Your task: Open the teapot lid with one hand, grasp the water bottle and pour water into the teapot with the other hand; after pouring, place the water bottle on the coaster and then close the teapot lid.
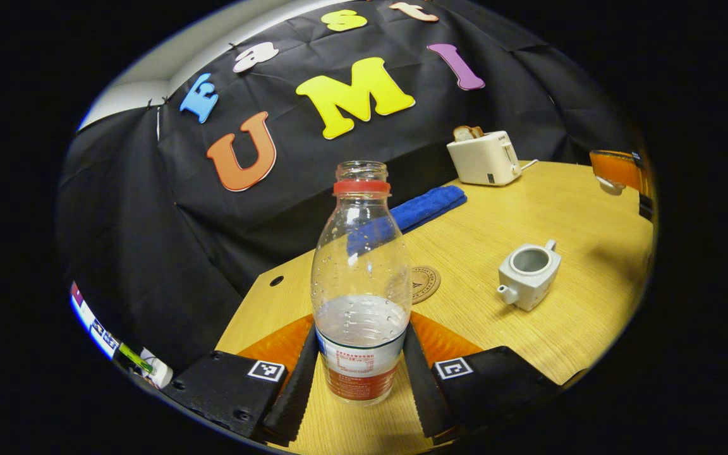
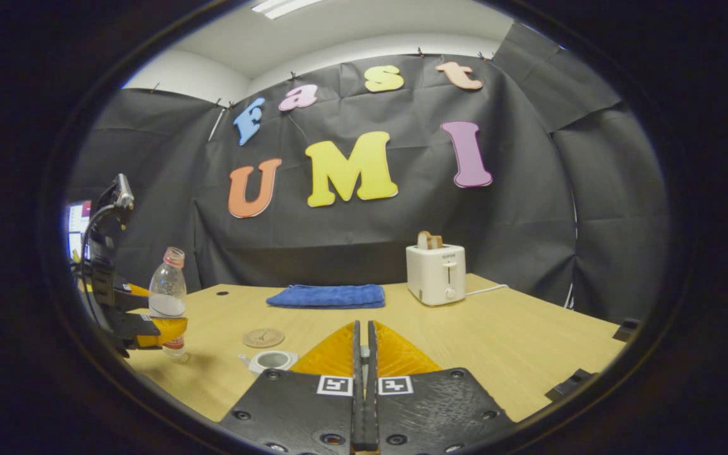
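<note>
The table [image 1: 566, 208] carries everything, and its bare top is where spilled water would run. At the back stand a toaster [image 2: 435, 273] and a folded blue towel [image 2: 327, 296], both well clear of the work.

The bottle [image 1: 360, 278] stands near the table's front edge, uncapped, roughly a third full. The left tongs [image 1: 359, 373] sit around its lower part, fingers close against both sides at the label; whether they press firmly I cannot tell. A loose hold so low on a smooth, tapering bottle could let it swing or slip when tilted, and the open mouth would spill at once.

The teapot [image 1: 528, 275] sits apart to the right, lid off, its opening small; a fast pour could overshoot it.

The coaster [image 1: 424, 284] lies between the bottle and the teapot.

The right tongs [image 2: 362, 354] are closed, fingers together, apparently pinching something small, which I judge to be the lid. It could drop if that grip eases.
</note>
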